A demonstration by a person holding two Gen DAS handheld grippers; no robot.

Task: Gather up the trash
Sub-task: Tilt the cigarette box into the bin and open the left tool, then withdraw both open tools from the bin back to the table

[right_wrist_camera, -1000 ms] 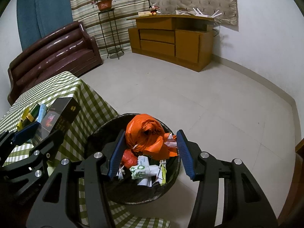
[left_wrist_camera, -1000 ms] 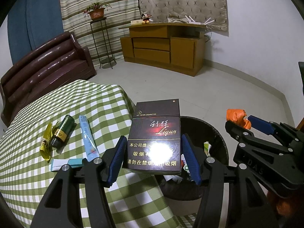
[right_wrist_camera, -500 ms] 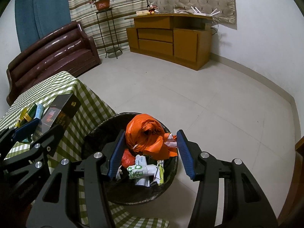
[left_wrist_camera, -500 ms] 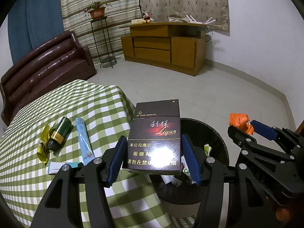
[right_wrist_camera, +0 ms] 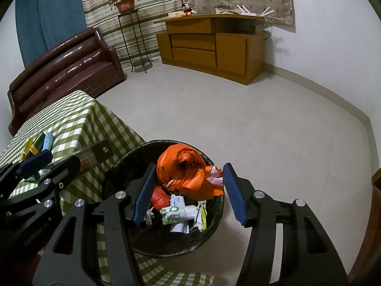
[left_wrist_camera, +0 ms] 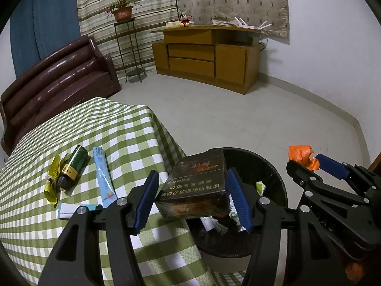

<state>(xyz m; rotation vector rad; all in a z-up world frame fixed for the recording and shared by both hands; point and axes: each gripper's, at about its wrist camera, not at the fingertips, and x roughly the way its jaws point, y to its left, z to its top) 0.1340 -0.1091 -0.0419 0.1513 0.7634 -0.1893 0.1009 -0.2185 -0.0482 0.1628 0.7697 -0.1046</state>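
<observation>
Your left tongs clamp the cigarette box, tilted over the near-left rim of the bin. Your right tongs grip an orange bag over the bin. On the counter, left, lie a bottle and tube.

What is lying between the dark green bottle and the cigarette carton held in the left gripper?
A light blue tube lies on the checked cloth between them, in the left wrist view.
</observation>
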